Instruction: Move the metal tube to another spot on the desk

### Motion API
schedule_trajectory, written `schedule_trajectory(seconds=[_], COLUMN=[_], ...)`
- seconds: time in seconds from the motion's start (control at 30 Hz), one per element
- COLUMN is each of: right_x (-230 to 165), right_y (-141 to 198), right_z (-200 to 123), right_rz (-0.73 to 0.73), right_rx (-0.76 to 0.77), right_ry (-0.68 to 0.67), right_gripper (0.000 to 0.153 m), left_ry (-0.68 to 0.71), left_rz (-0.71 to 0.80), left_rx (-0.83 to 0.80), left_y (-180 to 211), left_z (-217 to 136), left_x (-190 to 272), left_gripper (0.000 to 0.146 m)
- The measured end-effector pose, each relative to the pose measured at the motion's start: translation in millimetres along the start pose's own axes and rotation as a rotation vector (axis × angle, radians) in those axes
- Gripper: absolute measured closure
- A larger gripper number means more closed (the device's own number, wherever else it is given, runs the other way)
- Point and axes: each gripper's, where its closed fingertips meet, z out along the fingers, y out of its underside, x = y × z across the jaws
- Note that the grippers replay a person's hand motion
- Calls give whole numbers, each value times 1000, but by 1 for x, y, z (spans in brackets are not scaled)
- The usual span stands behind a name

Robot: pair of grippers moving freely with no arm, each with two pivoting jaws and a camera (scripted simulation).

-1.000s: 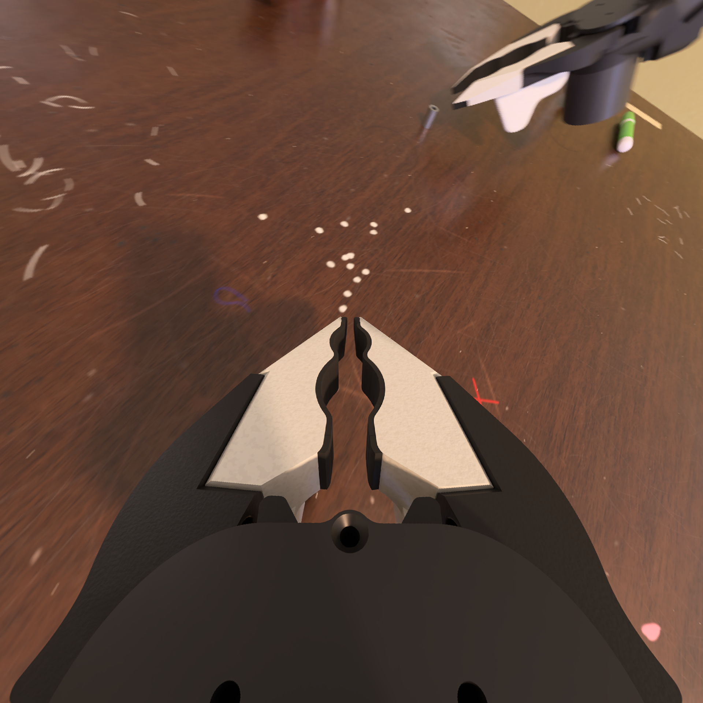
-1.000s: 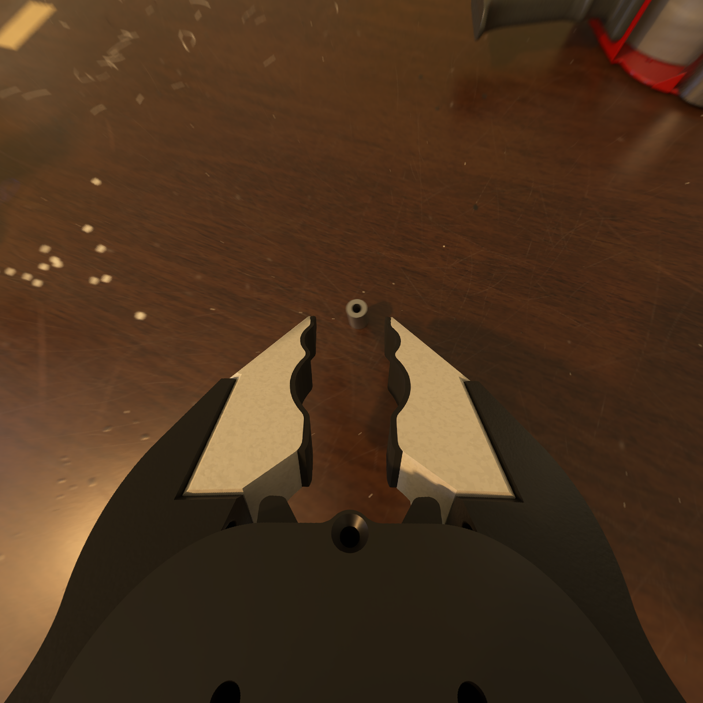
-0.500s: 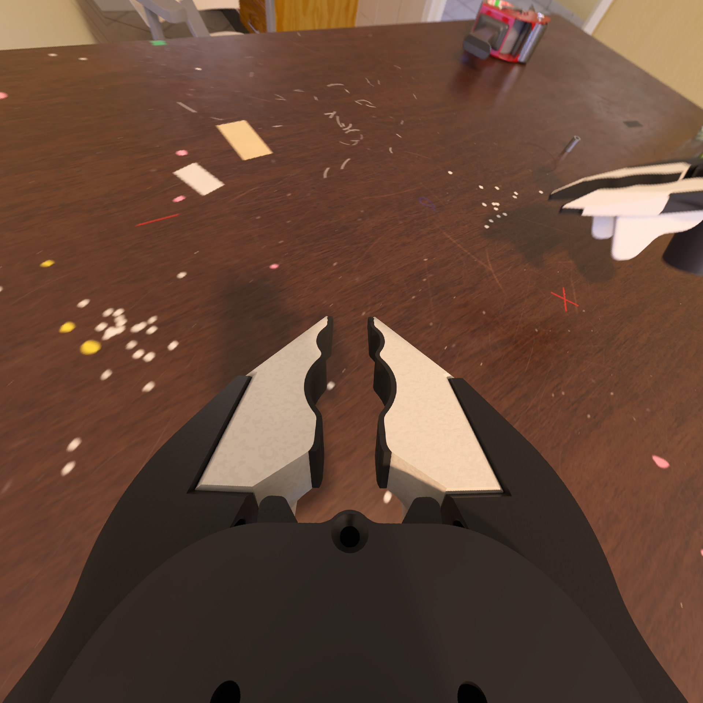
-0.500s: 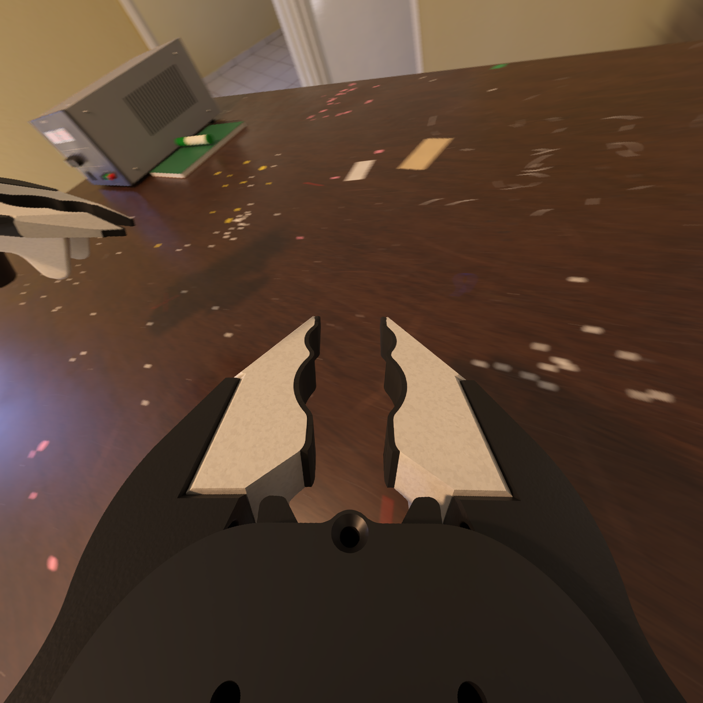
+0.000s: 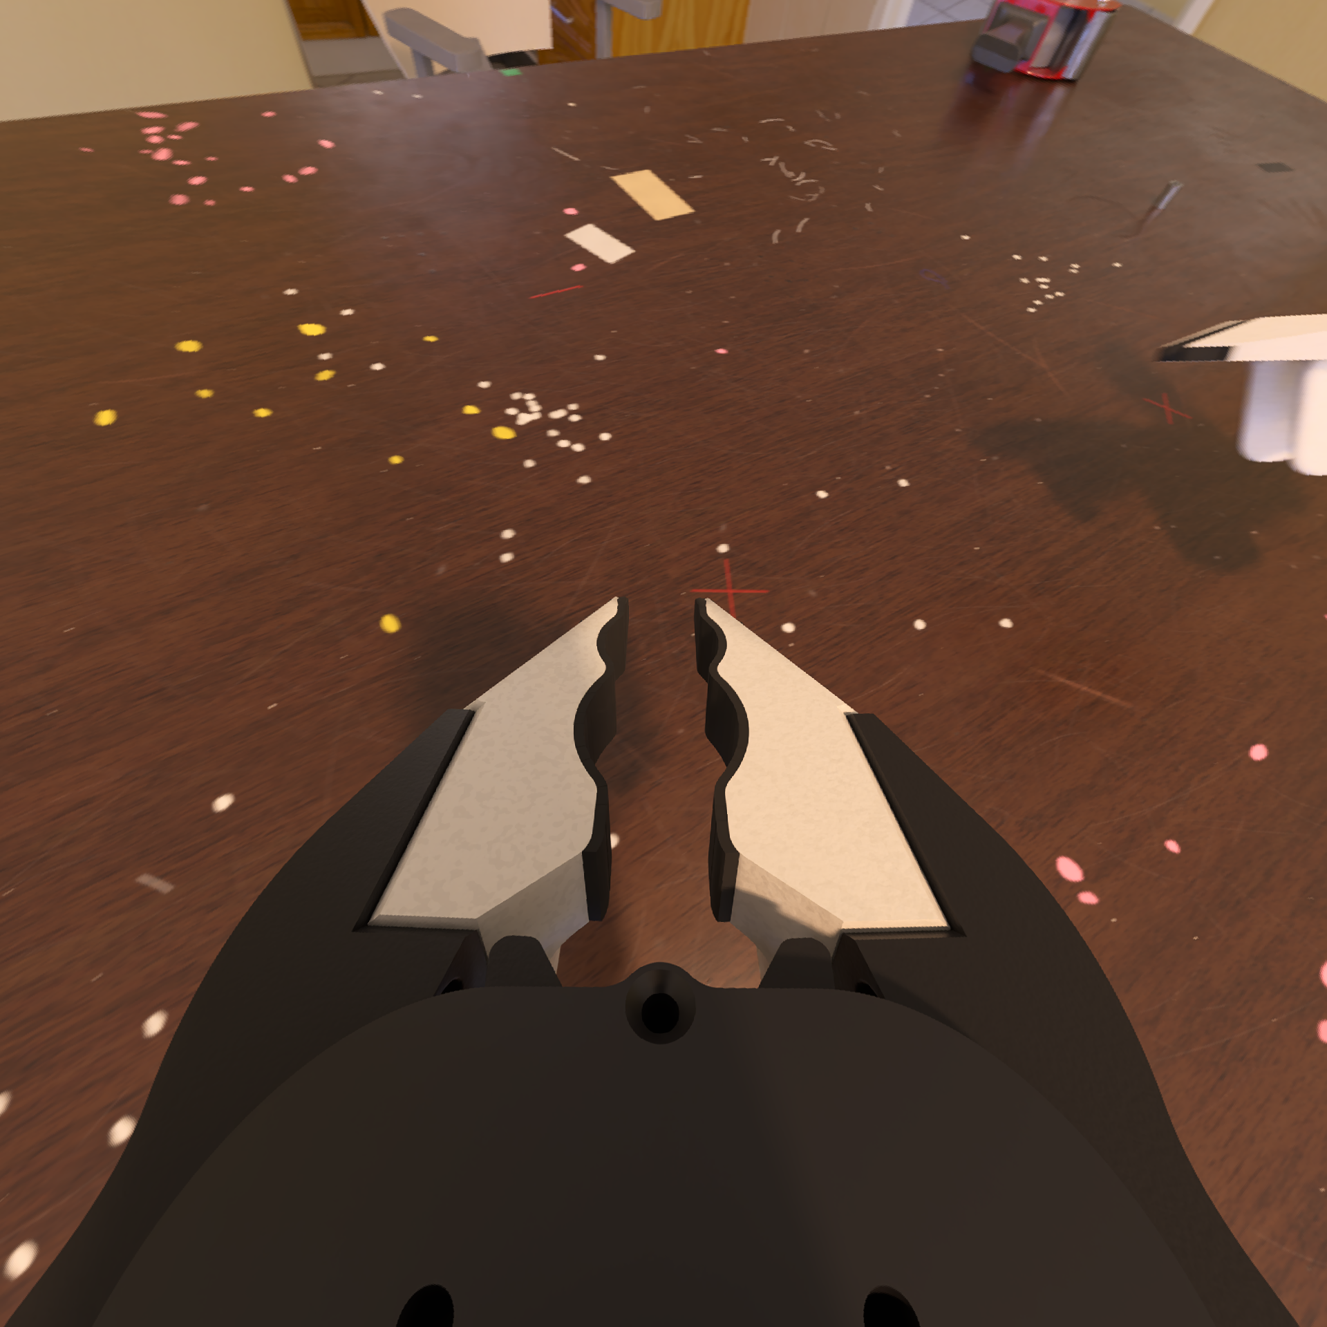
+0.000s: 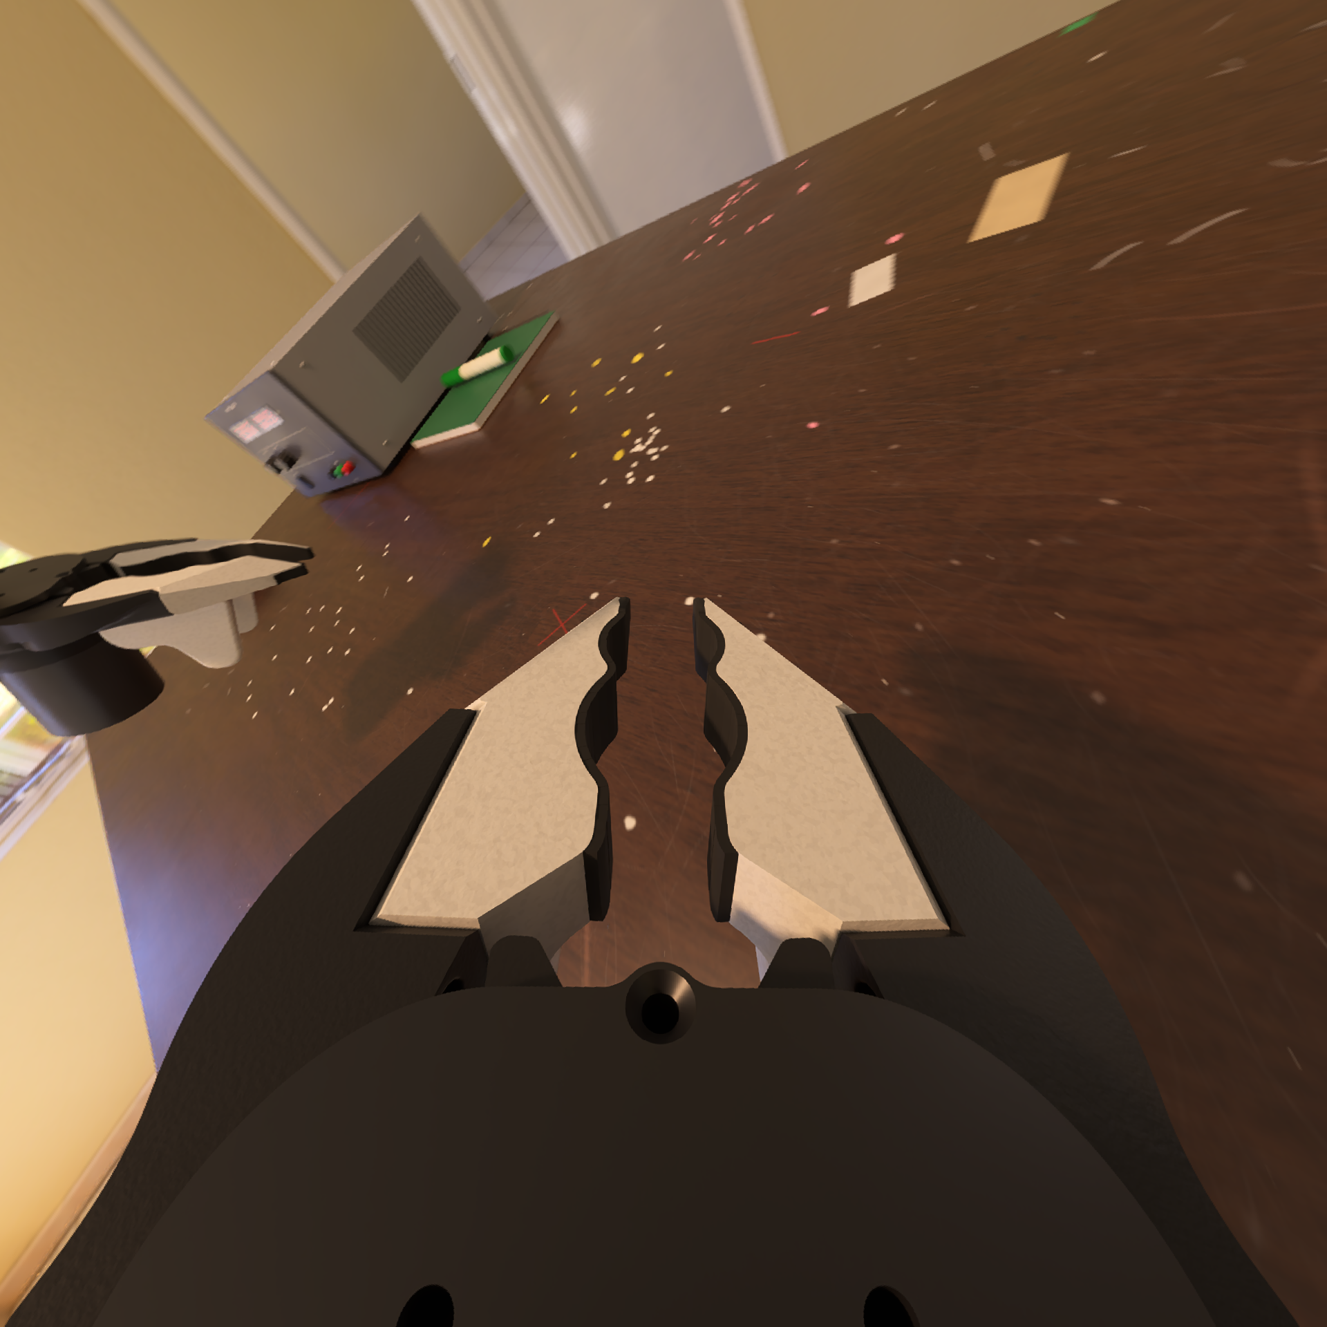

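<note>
The metal tube (image 5: pixel 1165 198) is a small grey cylinder standing on the dark brown desk (image 5: pixel 790 445), far off at the upper right of the left wrist view. It does not show in the right wrist view. My left gripper (image 5: pixel 660 610) is open and empty, low over the desk near a red cross mark, far from the tube. My right gripper (image 6: pixel 660 610) is open and empty, with a narrow gap between its fingers. It also shows at the right edge of the left wrist view (image 5: pixel 1221 345), nearer to the tube. The left gripper shows in the right wrist view (image 6: pixel 287 560).
A grey box with knobs (image 6: pixel 359 359) stands at a desk corner beside a green board (image 6: pixel 495 391) with a green marker (image 6: pixel 477 366) on it. A red and grey object (image 5: pixel 1041 36) sits at the far right corner. A chair (image 5: pixel 431 43) stands beyond the far edge. Paper scraps and coloured dots litter the desk.
The right gripper turned away from the tube that stood just off its fingertips, and its jaws narrowed. The left gripper opened from nearly shut and swung left and back.
</note>
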Motion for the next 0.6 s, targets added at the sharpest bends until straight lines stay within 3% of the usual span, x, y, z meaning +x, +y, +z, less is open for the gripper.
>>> schedule_trajectory(seconds=[0.23,0.43,0.6], right_x=[24,13,5], right_y=[-3,-22,-14], right_z=[-56,-62,-62], right_rz=[-66,-148,-189], right_rx=[25,75,35], right_ry=[208,262,293], right_gripper=[136,136,136], left_ry=[-31,-14,20], left_rz=[-29,-5,21], left_rx=[35,47,39], left_y=[3,0,1], left_z=[-25,-28,-28], left_x=[-31,-40,-36], left_gripper=[128,128,128])
